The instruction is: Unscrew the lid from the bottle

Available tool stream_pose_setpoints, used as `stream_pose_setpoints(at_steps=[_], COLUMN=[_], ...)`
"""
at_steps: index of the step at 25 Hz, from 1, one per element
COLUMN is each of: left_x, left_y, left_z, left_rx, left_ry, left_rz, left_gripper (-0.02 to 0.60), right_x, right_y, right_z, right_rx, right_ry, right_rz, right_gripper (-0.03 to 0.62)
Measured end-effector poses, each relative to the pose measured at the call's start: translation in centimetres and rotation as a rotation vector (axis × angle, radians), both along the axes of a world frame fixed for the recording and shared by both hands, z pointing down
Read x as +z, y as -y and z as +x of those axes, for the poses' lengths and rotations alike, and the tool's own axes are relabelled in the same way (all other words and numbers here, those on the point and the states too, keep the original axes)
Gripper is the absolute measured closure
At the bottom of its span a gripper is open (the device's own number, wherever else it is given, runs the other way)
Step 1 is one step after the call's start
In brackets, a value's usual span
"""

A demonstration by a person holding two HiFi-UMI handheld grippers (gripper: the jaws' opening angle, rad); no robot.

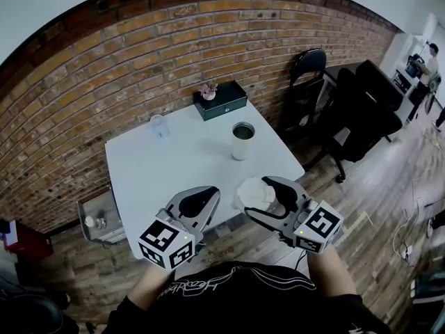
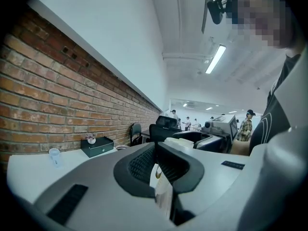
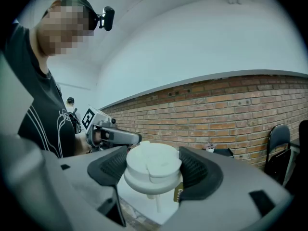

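A white tumbler-shaped bottle [image 1: 242, 141] stands upright and open-topped on the white table [image 1: 160, 179], right of the middle. Its white lid [image 1: 253, 193] is off the bottle, and my right gripper [image 1: 264, 199] is shut on it over the table's near edge. In the right gripper view the lid [image 3: 153, 170] sits between the two black pads, a thin stem hanging below it. My left gripper [image 1: 207, 199] hovers just left of the lid, shut, with nothing gripped. In the left gripper view its jaws [image 2: 155, 150] meet, and a white strip of the bottle shows below them.
A black box [image 1: 222, 101] with a small pink flower on top sits at the table's far edge, with a small clear cup [image 1: 159, 126] to its left. Black chairs [image 1: 348, 110] stand to the right. A brick wall runs behind. A grey metal box [image 1: 97, 218] lies on the floor at left.
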State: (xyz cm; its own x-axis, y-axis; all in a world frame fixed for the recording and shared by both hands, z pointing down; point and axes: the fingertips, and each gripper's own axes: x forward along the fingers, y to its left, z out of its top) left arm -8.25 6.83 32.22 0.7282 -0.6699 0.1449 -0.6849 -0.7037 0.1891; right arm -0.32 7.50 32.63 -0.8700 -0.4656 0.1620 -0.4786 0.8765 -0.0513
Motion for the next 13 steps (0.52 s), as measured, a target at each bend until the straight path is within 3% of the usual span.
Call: stream_pose_setpoints(at_steps=[13], left_x=[-1.7], left_y=[0.1], left_z=[5.0], left_rx=[-0.015], left_ry=[0.078], left_rz=[0.023], left_gripper=[0.541], right_x=[-2.6], right_y=[0.1], right_z=[4.5], right_rx=[-0.020], right_ry=[0.056], right_rz=[0.032], right_gripper=[0.260])
